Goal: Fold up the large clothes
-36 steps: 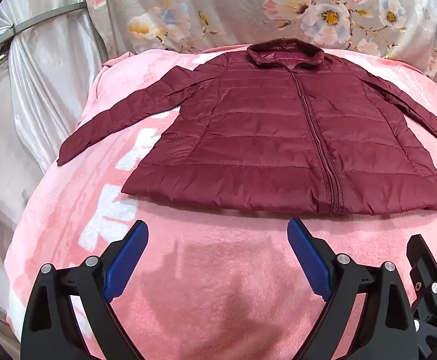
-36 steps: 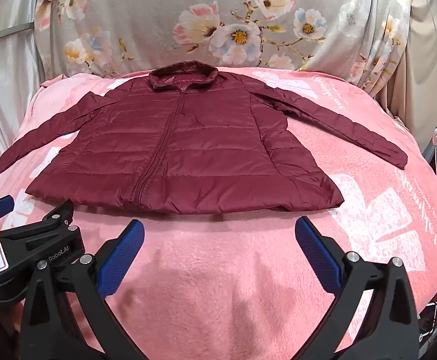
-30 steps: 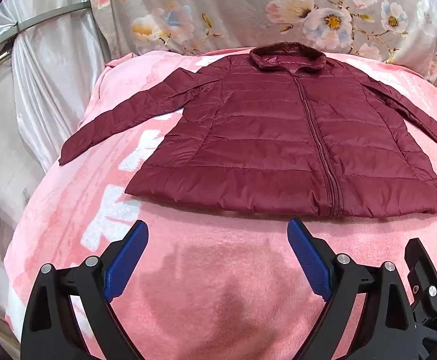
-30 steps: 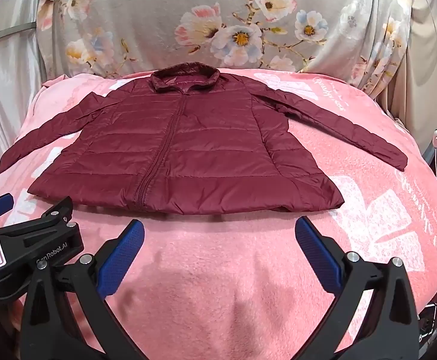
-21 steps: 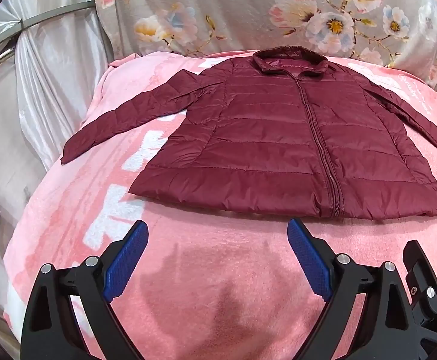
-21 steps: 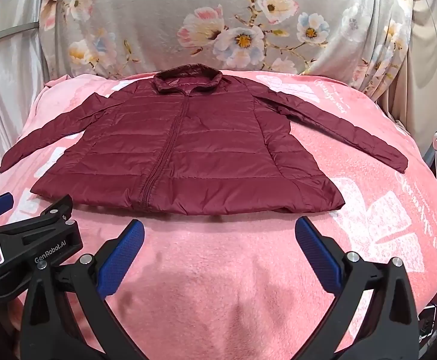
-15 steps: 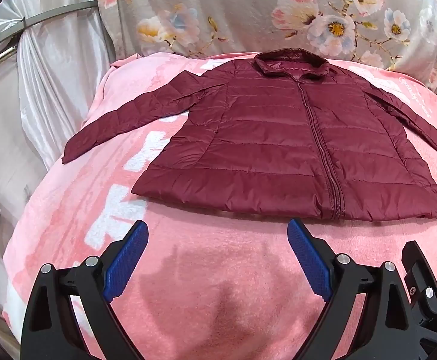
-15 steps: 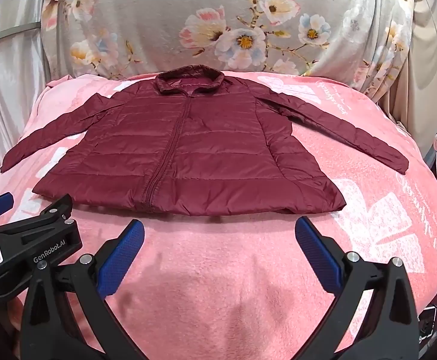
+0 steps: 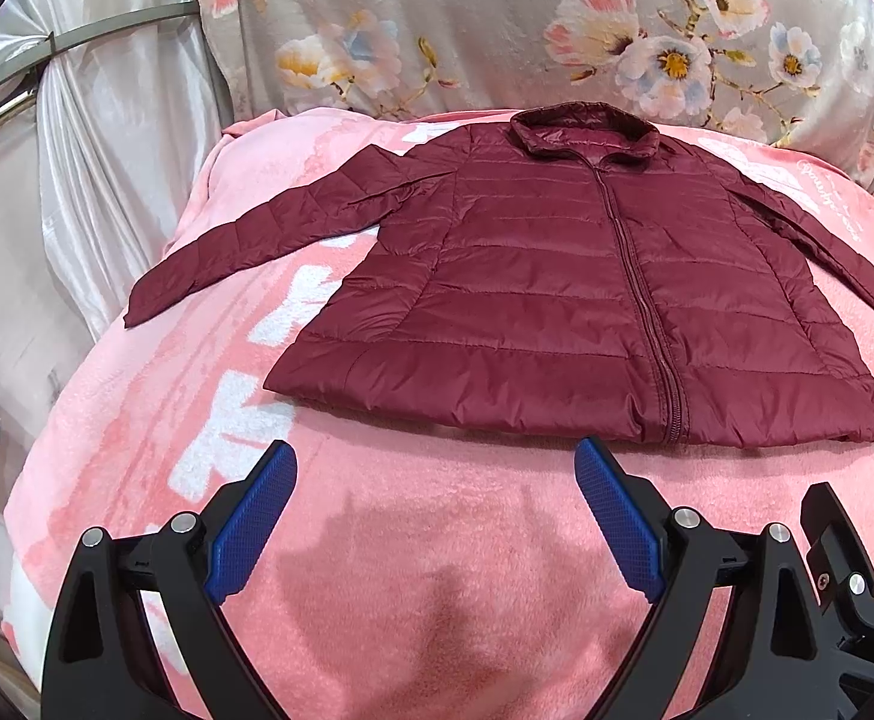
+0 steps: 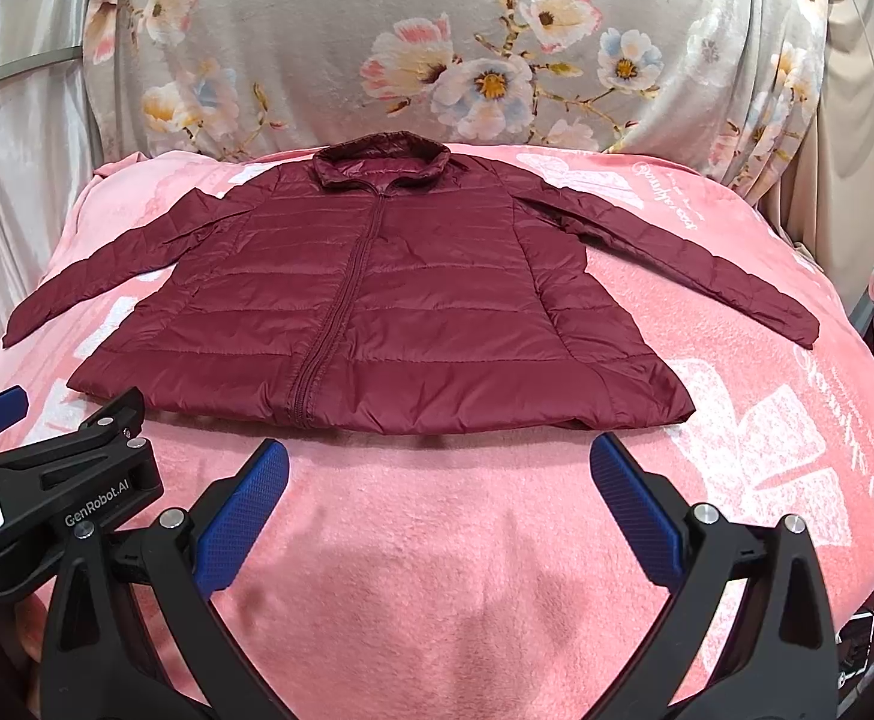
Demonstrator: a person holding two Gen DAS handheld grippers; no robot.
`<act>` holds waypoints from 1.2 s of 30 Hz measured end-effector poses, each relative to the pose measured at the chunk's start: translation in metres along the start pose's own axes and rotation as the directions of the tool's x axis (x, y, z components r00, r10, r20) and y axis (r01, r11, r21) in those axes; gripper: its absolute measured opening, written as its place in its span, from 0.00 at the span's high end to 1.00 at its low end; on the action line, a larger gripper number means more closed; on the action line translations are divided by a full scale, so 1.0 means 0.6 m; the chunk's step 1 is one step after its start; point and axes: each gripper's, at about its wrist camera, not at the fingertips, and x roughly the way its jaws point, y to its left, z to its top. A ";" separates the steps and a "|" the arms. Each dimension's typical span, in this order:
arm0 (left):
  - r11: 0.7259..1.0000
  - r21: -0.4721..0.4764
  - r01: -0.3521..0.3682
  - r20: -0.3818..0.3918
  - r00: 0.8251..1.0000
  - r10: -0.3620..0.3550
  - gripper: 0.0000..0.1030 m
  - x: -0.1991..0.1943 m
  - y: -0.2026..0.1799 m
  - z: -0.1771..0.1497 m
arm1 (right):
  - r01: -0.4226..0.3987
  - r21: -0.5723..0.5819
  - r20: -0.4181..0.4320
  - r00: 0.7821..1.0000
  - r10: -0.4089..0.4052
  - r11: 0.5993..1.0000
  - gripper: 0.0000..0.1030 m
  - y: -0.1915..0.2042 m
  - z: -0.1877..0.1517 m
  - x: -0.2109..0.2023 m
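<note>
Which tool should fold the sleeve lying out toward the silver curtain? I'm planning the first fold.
Probably the left tool. It sits on that sleeve's side of the jacket, open and empty. The right tool faces the other half and would cross over.

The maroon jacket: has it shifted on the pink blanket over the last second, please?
No. The maroon jacket lies flat, hem over the same white marks on the pink blanket; only the camera view drifted slightly.

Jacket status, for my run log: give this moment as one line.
stage: before first fold | jacket: flat, zipped, sleeves spread on blanket | left gripper: open, empty | right gripper: open, empty
</note>
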 end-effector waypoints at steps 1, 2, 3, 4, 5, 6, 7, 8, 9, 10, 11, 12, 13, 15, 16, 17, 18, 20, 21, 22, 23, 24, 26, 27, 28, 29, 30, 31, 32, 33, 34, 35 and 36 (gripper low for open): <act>1.000 0.000 0.000 -0.001 1.000 0.000 0.12 0.000 0.000 0.000 | 0.000 0.001 0.000 1.000 0.000 1.000 0.05 -0.002 -0.001 0.002; 1.000 0.000 0.000 -0.001 1.000 0.000 0.12 0.001 -0.001 0.001 | 0.000 0.001 0.000 1.000 0.000 1.000 0.05 0.000 0.000 0.000; 1.000 0.000 0.000 -0.001 1.000 0.000 0.12 0.001 -0.001 0.001 | -0.001 0.001 0.000 1.000 0.001 1.000 0.05 0.000 0.000 0.000; 1.000 0.000 0.000 -0.001 1.000 0.000 0.12 0.001 -0.001 0.000 | -0.001 0.002 0.001 1.000 0.001 1.000 0.05 -0.003 -0.001 0.003; 1.000 0.000 0.000 -0.001 1.000 0.000 0.12 0.001 -0.001 0.001 | -0.001 0.002 0.001 1.000 0.001 1.000 0.05 -0.002 -0.001 0.003; 1.000 0.000 0.000 0.000 1.000 0.000 0.12 0.001 -0.001 0.000 | -0.001 0.002 0.001 1.000 0.001 1.000 0.05 -0.001 -0.001 0.002; 1.000 0.000 -0.001 0.000 1.000 0.001 0.12 0.001 0.000 0.000 | 0.000 0.002 0.001 1.000 0.000 1.000 0.05 0.000 -0.001 0.001; 1.000 0.000 0.000 0.000 1.000 0.000 0.12 0.001 0.000 0.000 | -0.001 0.001 0.001 1.000 0.001 1.000 0.05 0.000 -0.001 0.001; 1.000 0.000 0.001 0.000 1.000 -0.001 0.12 0.001 0.000 0.000 | -0.001 0.001 0.001 1.000 0.001 1.000 0.05 -0.002 -0.001 0.003; 1.000 -0.001 0.001 -0.001 1.000 -0.001 0.12 0.001 0.000 0.000 | -0.001 0.001 0.002 1.000 0.001 1.000 0.05 0.000 -0.001 0.001; 1.000 -0.002 0.001 -0.001 1.000 -0.001 0.12 0.001 0.000 0.001 | -0.001 0.002 0.002 1.000 0.001 1.000 0.05 0.000 0.000 0.001; 1.000 0.000 0.001 0.000 1.000 -0.001 0.12 0.001 0.000 0.001 | -0.001 0.001 0.002 1.000 0.001 1.000 0.05 -0.001 0.000 0.002; 1.000 0.000 0.001 0.000 1.000 -0.001 0.12 0.001 0.000 0.001 | -0.001 0.001 0.003 1.000 0.001 1.000 0.05 0.000 0.000 0.001; 1.000 0.000 0.001 0.001 1.000 -0.001 0.12 0.001 0.000 0.001 | -0.002 0.002 0.002 1.000 0.002 1.000 0.05 -0.002 0.000 0.002; 1.000 0.001 0.000 0.000 1.000 0.000 0.12 0.001 0.000 0.001 | -0.003 0.002 0.002 1.000 0.003 1.000 0.05 -0.002 0.000 0.002; 1.000 0.001 0.000 0.000 1.000 0.000 0.12 0.001 0.000 0.001 | -0.002 0.003 0.001 1.000 0.002 1.000 0.05 -0.001 0.000 0.003; 1.000 0.001 0.001 0.000 1.000 -0.001 0.12 0.001 0.000 0.001 | -0.003 0.003 0.001 1.000 0.003 1.000 0.05 -0.001 0.000 0.003; 1.000 0.000 0.001 -0.001 1.000 -0.001 0.12 0.001 0.001 0.001 | -0.003 0.003 0.001 1.000 0.003 1.000 0.05 -0.002 -0.001 0.003; 1.000 0.000 0.002 0.000 1.000 -0.002 0.12 0.001 0.001 0.001 | -0.003 0.003 0.002 1.000 0.003 1.000 0.05 -0.001 -0.001 0.002; 1.000 -0.001 0.001 0.001 1.000 -0.001 0.12 0.001 0.000 0.000 | -0.003 0.002 0.004 1.000 0.003 1.000 0.05 0.000 -0.001 0.001; 1.000 0.000 0.001 0.001 1.000 -0.001 0.12 0.001 0.001 0.001 | -0.003 0.002 0.003 1.000 0.003 1.000 0.05 -0.002 -0.001 0.002; 1.000 -0.001 0.001 0.001 1.000 -0.001 0.12 0.001 0.001 0.001 | -0.003 0.001 0.004 1.000 0.003 1.000 0.05 -0.001 0.000 0.002; 1.000 0.000 0.001 0.000 1.000 -0.001 0.12 0.001 0.001 0.000 | -0.004 0.002 0.003 1.000 0.004 1.000 0.05 -0.001 0.000 0.002; 1.000 0.000 0.001 0.000 1.000 -0.001 0.12 0.001 0.000 0.000 | -0.004 0.002 0.003 1.000 0.004 1.000 0.05 0.000 0.000 0.001; 1.000 0.000 0.001 0.000 1.000 -0.001 0.12 0.001 0.000 0.000 | -0.003 0.002 0.004 1.000 0.003 1.000 0.05 -0.001 0.000 0.001; 1.000 0.000 0.000 0.000 1.000 0.000 0.12 0.001 0.000 0.001 | -0.003 0.002 0.004 1.000 0.003 1.000 0.05 0.002 0.001 0.001; 1.000 -0.001 0.001 0.001 1.000 -0.001 0.12 0.001 0.001 0.000 | -0.004 0.002 0.004 1.000 0.004 1.000 0.05 0.001 0.000 0.000; 1.000 0.000 0.001 0.001 1.000 -0.001 0.12 0.001 0.001 0.000 | -0.004 0.002 0.004 1.000 0.004 1.000 0.05 0.000 0.000 0.001; 1.000 0.000 0.001 0.001 1.000 -0.001 0.12 0.001 0.001 0.000 | -0.003 0.002 0.004 1.000 0.003 1.000 0.05 0.002 0.000 0.001; 1.000 -0.001 0.002 0.001 1.000 -0.002 0.12 0.001 0.001 0.000 | -0.004 0.002 0.004 1.000 0.003 1.000 0.05 -0.001 0.000 0.001; 1.000 -0.001 0.002 0.001 1.000 -0.002 0.12 0.001 0.001 0.000 | -0.004 0.003 0.004 1.000 0.004 1.000 0.05 0.000 0.000 0.001; 1.000 -0.001 0.001 0.001 1.000 -0.001 0.12 0.001 0.001 0.000 | -0.004 0.002 0.004 1.000 0.004 1.000 0.05 -0.001 0.000 0.001; 1.000 -0.001 0.001 0.001 1.000 -0.001 0.12 0.001 0.001 0.000 | -0.003 0.002 0.004 1.000 0.003 1.000 0.05 0.000 0.000 0.001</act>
